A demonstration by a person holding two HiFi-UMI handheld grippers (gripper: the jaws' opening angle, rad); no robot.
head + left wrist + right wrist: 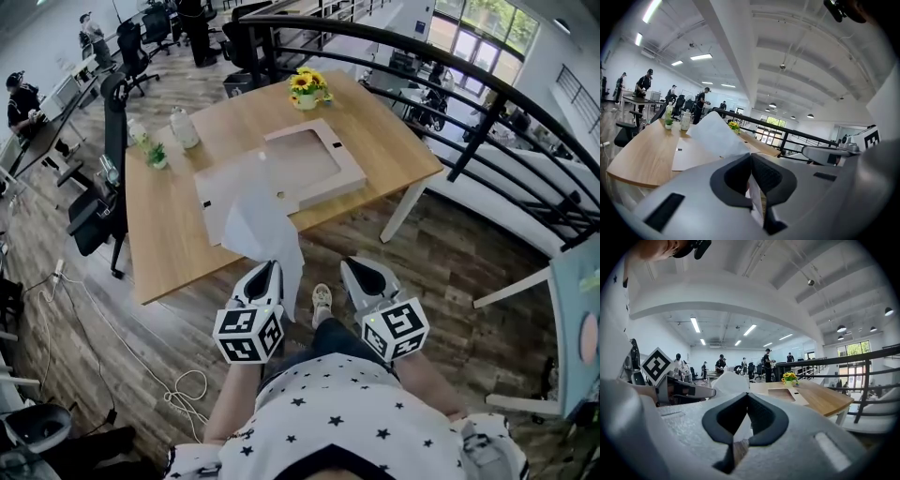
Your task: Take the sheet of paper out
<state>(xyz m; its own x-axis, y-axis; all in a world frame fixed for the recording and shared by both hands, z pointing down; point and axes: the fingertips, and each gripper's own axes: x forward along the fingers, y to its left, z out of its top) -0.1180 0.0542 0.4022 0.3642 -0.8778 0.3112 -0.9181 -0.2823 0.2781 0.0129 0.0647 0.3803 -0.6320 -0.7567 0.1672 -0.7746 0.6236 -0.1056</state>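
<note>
A white sheet of paper (pixel 265 230) hangs off the front edge of the wooden table (pixel 403 141), and my left gripper (pixel 265 274) is shut on its lower edge. In the left gripper view the sheet (pixel 715 133) rises from between the jaws of that gripper (pixel 750 157) and its edge is pinched between the pads. A flat open cardboard box (pixel 314 164) lies on the table behind the sheet, its lid (pixel 220 187) folded out to the left. My right gripper (pixel 359 269) is held beside the left one, off the table, shut with nothing in it (pixel 747 397). The sheet (pixel 731 380) shows to its left.
A pot of yellow flowers (pixel 307 86) stands at the table's far edge, a bottle (pixel 184 128) and a small plant (pixel 155 155) at its left end. An office chair (pixel 108 187) is left of the table, a black railing (pixel 469 112) to the right, a cable (pixel 183 389) on the floor.
</note>
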